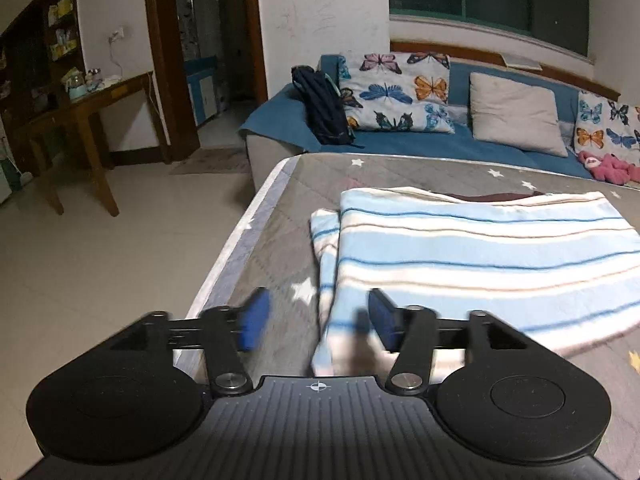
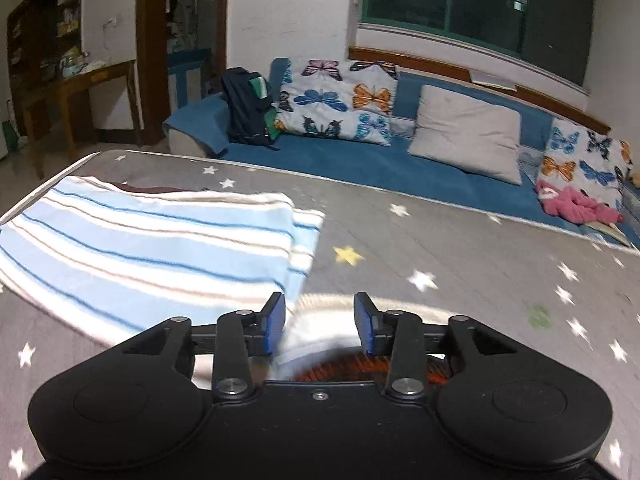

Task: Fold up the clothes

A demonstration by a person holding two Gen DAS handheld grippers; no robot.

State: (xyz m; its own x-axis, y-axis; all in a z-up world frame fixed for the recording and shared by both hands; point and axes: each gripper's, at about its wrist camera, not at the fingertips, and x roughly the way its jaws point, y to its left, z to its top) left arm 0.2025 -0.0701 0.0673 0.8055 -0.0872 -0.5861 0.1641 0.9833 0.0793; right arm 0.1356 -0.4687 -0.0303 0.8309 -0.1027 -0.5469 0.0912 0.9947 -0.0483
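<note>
Two hand-held grippers, your left hand-held gripper (image 1: 316, 318) and right hand-held gripper (image 2: 320, 322), stand open and grip nothing, each straddling a near corner of the striped garment (image 1: 480, 256), lying flat toward the bed's (image 2: 460, 240) left edge, seemingly lined up for pinching.

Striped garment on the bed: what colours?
Light blue and white bands with thin dark-blue and tan stripes; clearest in left wrist view.

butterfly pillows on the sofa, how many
2. One butterfly pillow beside the dark backpack, another at the sofa's right end; a plain grey pillow sits between.
</note>
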